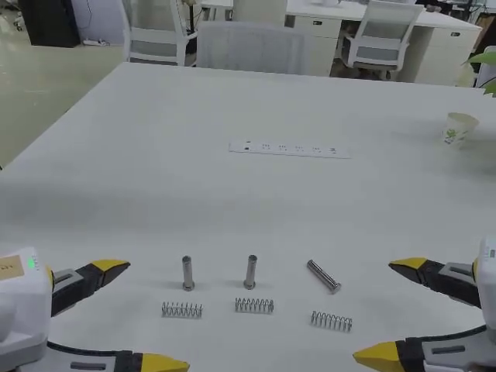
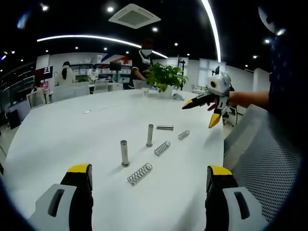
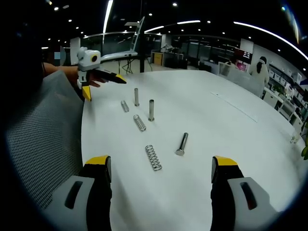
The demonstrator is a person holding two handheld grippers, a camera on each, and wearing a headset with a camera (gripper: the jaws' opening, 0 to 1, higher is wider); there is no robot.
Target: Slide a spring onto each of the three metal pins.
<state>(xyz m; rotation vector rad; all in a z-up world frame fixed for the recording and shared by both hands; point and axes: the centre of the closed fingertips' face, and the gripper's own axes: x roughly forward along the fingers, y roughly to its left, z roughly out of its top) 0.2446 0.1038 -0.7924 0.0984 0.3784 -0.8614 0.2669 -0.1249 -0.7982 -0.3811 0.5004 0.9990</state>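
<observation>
Your left gripper [image 1: 155, 315] sits at the near left corner of the table [image 1: 116, 155], with its yellow-tipped jaws spread wide and gripping nothing. Your right gripper [image 1: 372, 311] mirrors it at the near right, its jaws just as wide apart and also empty. Both point inward at the parts lying between them.

Three metal pins stand in a row along the near edge of the table. The left pin [image 1: 187, 273] and the middle pin [image 1: 250, 272] are upright on their flared bases. The right pin [image 1: 323, 277] lies on its side, with its flared end angled toward the near right.

One spring lies flat on the table on your side of each pin: the left spring [image 1: 182, 310], the middle spring [image 1: 254, 305] and the right spring [image 1: 332, 320]. Each spring is near its pin but not touching it. The right spring is the one closest to your right gripper's lower jaw.

A white power strip [image 1: 288, 149] lies flush in the middle of the table. A paper cup [image 1: 459, 129] stands near the right edge, and a mesh-backed chair [image 1: 252, 48] sits at the far edge.
</observation>
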